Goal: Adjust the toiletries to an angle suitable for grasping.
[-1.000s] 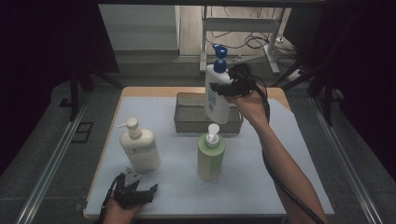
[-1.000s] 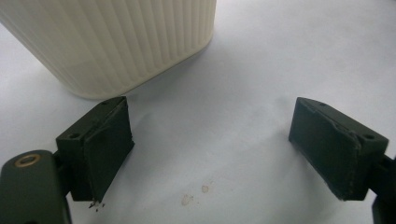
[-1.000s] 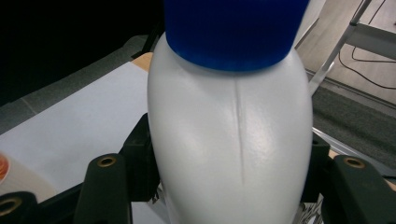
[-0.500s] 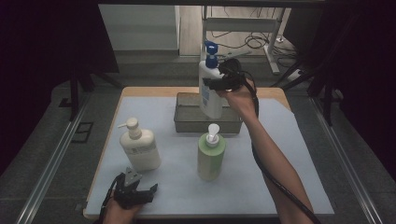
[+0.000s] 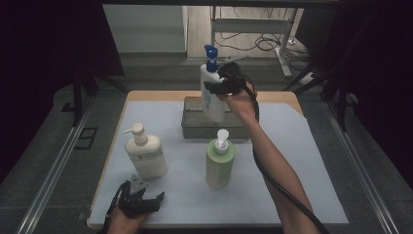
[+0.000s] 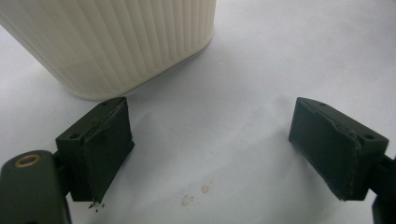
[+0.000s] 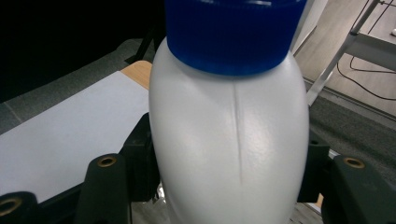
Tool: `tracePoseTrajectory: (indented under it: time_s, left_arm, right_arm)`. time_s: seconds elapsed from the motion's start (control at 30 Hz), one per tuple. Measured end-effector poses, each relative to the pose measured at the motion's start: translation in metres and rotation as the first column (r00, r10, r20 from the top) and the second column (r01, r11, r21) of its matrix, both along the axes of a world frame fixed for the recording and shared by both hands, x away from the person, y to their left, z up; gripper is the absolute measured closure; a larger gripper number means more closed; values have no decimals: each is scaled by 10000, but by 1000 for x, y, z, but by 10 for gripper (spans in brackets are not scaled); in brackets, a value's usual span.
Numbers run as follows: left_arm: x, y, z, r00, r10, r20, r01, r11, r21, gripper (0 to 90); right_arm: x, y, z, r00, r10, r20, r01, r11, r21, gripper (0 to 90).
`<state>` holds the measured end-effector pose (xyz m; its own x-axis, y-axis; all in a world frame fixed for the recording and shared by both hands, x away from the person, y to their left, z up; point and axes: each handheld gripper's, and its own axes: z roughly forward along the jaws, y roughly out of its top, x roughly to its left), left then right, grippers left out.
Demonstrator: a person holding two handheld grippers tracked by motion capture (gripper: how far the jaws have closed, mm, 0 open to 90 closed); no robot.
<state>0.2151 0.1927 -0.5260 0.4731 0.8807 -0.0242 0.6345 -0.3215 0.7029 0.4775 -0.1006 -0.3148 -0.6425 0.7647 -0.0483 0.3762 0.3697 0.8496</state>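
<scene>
My right gripper (image 5: 217, 87) is shut on a white pump bottle with a blue pump (image 5: 212, 92), held upright over the grey tray (image 5: 195, 127) at the back of the mat. In the right gripper view the bottle (image 7: 229, 144) sits squeezed between both jaws, its blue collar at the top. At the front left edge my left gripper (image 5: 141, 202) rests on the mat, open with nothing between its fingers. The left gripper view has its jaws wide apart (image 6: 212, 154) just in front of the ribbed base of a cream pump bottle (image 6: 112, 42).
A cream pump bottle (image 5: 145, 152) stands at the left of the white mat (image 5: 302, 161). A green pump bottle (image 5: 220, 161) stands in the middle, in front of the tray. The right forearm stretches diagonally across the mat's right half. Dark floor and rails surround the table.
My right gripper has carried the blue-pump bottle leftward and a little lower, from the tray's right end to over its middle. The left gripper has kept still.
</scene>
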Motion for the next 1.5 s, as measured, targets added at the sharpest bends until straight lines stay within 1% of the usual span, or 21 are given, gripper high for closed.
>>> tracePoseTrajectory:
  time_s: [0.17, 0.3, 0.53, 0.57, 0.67, 0.87, 1.07, 1.37, 1.5]
  left_arm:
    - [0, 0, 0, 10000, 0, -4, 0, 10000, 3, 129]
    - [0, 0, 0, 10000, -2, -4, 2, 10000, 5, 128]
    - [0, 0, 0, 10000, 13, -18, -13, 10000, 5, 128]
    - [0, 0, 0, 10000, 13, -18, -13, 10000, 5, 129]
    - [0, 0, 0, 10000, 2, -36, -2, 10000, 29, 129]
    - [0, 0, 0, 10000, 4, -38, -4, 10000, 33, 129]
    - [0, 0, 0, 10000, 2, -37, -2, 10000, 36, 129]
    - [0, 0, 0, 10000, 4, -39, -4, 10000, 35, 129]
    - [0, 0, 0, 10000, 9, -38, -9, 10000, 36, 129]
  right_arm:
    - [3, 3, -7, 10000, 35, -31, -35, 10000, -39, 401]
    - [4, 4, -13, 10000, 71, -24, -72, 9998, -178, 401]
    - [4, 3, -26, 9997, 63, -238, -68, 9997, -222, 400]
    - [4, 3, -26, 9997, 63, -238, -68, 9997, -222, 400]
    - [3, 2, -34, 9989, 114, -459, -120, 9999, -113, 401]
    - [0, 1, -44, 9973, 241, -700, -256, 9994, -213, 401]
    - [0, -2, -51, 9955, 298, -904, -321, 9992, -243, 401]
    - [-3, -1, -63, 9926, 421, -1138, -463, 9983, -346, 401]
    - [-4, -2, -63, 9925, 436, -1139, -480, 9982, -367, 400]
